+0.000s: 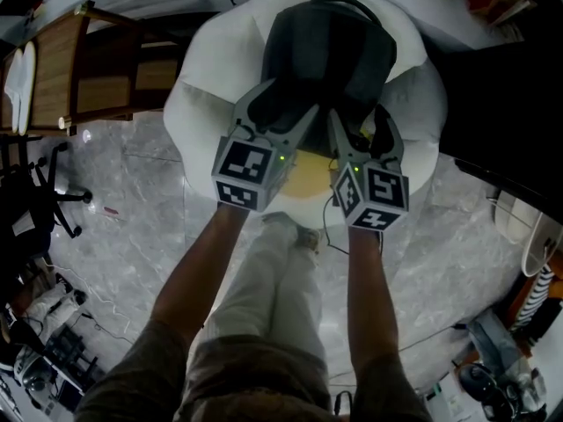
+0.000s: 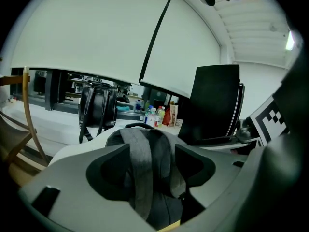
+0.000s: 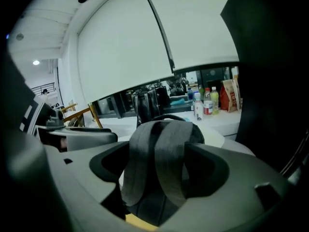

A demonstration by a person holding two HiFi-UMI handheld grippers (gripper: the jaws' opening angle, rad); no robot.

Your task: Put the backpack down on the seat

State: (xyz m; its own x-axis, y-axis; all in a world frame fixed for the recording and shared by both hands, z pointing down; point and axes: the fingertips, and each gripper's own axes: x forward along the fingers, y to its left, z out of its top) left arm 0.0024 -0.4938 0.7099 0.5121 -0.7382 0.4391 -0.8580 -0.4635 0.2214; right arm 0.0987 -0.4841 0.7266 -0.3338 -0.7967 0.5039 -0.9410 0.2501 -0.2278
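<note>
- The left gripper point(image 2: 150, 167) is released. Its jaws stand wide apart, and a grey strap point(image 2: 143, 178) of the backpack runs down through the gap with dark space on either side.
- The right gripper point(image 3: 159, 174) is likewise released. Two grey straps point(image 3: 166, 166) cross in its gap; the right-hand one may brush the jaw beside it, but the wide-angle picture is too murky to be sure.
- In the head view both grippers point away from the person, side by side, with their tips over the near, lower end of the backpack point(image 1: 330, 47).
- The backpack is dark grey and lies on the seat point(image 1: 207, 90), a round, white, cushion-like seat. Its top handle is at the far end.
- A pale yellow patch point(image 1: 308, 176) shows on the seat just below the backpack, between the two marker cubes.
- The person's bare forearms reach forward to the grippers, with pale trousers point(image 1: 277, 280) below them and a marbled grey floor point(image 1: 145, 236) all round.
- A wooden chair point(image 1: 84, 69) stands to the left of the seat.
- Beyond the seat, on a white counter, are a black bag point(image 2: 98, 108) and a cluster of bottles point(image 2: 153, 115).
</note>
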